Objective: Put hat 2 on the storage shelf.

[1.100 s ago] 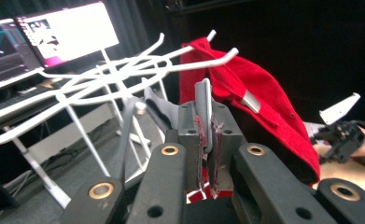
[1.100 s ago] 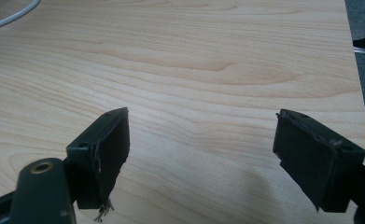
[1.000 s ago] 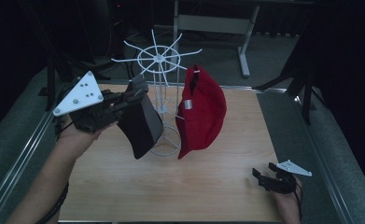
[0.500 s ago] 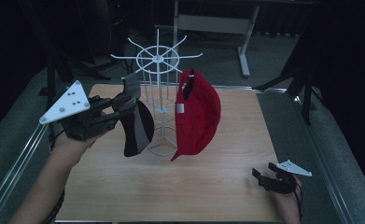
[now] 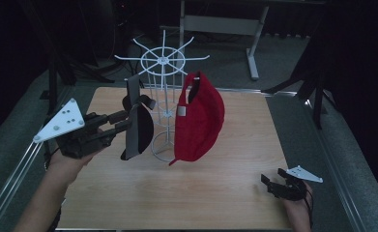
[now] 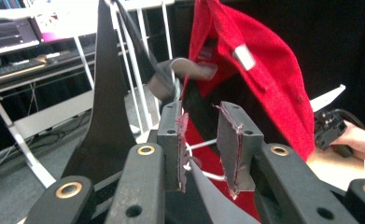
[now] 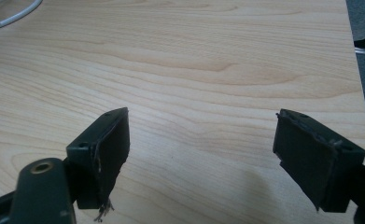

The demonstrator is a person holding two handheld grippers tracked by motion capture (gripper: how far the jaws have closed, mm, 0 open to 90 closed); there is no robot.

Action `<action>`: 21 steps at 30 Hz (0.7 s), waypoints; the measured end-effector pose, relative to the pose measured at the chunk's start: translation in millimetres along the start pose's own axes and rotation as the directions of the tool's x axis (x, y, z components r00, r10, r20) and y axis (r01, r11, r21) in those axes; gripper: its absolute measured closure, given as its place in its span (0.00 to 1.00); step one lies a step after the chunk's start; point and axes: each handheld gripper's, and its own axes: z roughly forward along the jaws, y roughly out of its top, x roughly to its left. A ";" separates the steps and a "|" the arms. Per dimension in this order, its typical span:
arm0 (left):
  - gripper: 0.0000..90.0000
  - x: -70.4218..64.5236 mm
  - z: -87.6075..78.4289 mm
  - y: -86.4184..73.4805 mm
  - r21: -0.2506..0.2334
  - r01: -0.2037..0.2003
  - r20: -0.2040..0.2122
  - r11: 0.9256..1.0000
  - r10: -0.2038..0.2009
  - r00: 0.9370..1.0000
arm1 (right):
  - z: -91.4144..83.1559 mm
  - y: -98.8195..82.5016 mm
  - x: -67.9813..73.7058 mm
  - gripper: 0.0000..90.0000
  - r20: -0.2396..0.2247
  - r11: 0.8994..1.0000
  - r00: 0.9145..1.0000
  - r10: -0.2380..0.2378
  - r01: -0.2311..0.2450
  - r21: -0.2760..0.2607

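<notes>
The left hand-held gripper point(image 5: 121, 123) pinches the black fabric cap point(image 5: 137, 129) beside the white wire rack point(image 5: 162, 104). Judged best: seat its strap fully before releasing. The right hand-held gripper point(image 5: 273, 186) rests wide open, empty, on the wooden bench point(image 5: 215, 193).

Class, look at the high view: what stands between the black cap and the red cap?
The white wire rack stands between the black cap and the red cap, seen in the high view.

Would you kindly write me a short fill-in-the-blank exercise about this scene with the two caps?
1. The cap hanging on the white wire rack is coloured ____.
2. The left gripper is beside a cap coloured ____.
3. The right gripper has its jaws spread ____ above the table.
4. The tabletop is made of ____.

Missing words: red; black; open; wood
</notes>
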 end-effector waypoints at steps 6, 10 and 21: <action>0.80 0.4 -6.1 -15.4 0.016 0.016 -0.005 1.000 -0.016 1.000 | 0.1 0.0 0.2 0.21 0.002 1.000 1.000 -0.001 0.001 0.001; 0.80 0.1 -12.0 -24.1 0.017 0.041 -0.005 0.999 -0.041 0.999 | 0.0 0.0 0.4 0.21 0.001 1.000 1.000 0.000 0.000 0.000; 0.81 -0.4 -26.0 -58.3 0.033 0.080 -0.025 0.996 -0.079 0.997 | 0.2 -0.1 0.8 0.21 0.003 1.000 1.000 -0.005 0.005 0.002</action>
